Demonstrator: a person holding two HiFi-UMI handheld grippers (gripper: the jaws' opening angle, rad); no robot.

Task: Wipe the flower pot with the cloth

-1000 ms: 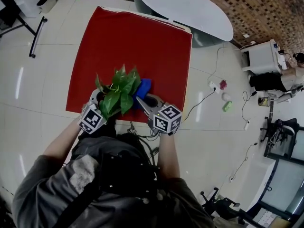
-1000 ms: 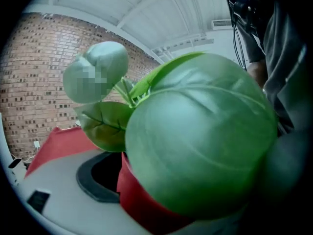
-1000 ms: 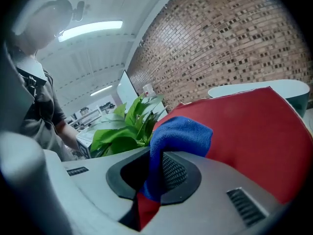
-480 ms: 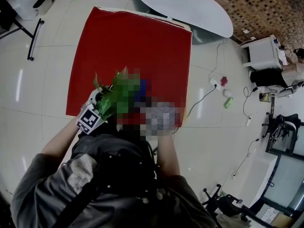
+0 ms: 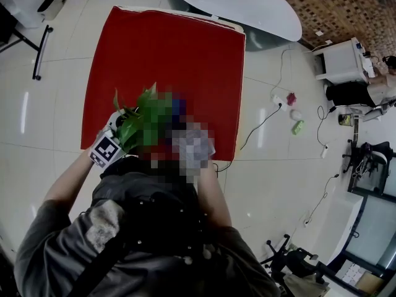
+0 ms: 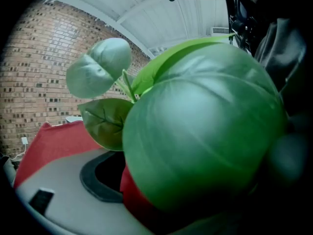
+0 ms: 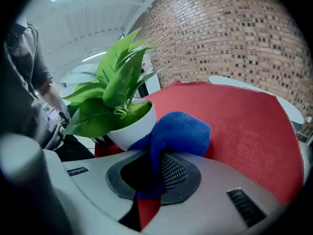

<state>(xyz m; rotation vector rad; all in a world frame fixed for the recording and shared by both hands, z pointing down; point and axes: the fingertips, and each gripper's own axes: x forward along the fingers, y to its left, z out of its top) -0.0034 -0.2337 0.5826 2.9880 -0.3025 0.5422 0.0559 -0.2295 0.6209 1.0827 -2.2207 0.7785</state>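
right gripper view: the right gripper has its jaws closed on a blue cloth, whose pinched end runs down between the dark pads while its bunched end rises above them and presses against the side of the white flower pot. the pot stands at about 10 o'clock from the cloth, tilted slightly, on the red table cover, with green leaves spreading above its rim and a brick wall behind. left gripper view: one large leaf fills most of the frame, and two smaller leaves sit at 10 o'clock from it. we see only one jaw with its dark pad at 7 o'clock, so we cannot tell whether this claw is open or gripping. head view: the left gripper lies at the 7 o'clock corner of the red cover, its marker cube towards the person. the plant just beside it, at 3 o'clock, appears to sit near the cover's 6 o'clock edge, though that area is poorly resolved. a white oval table stands at 12 o'clock.
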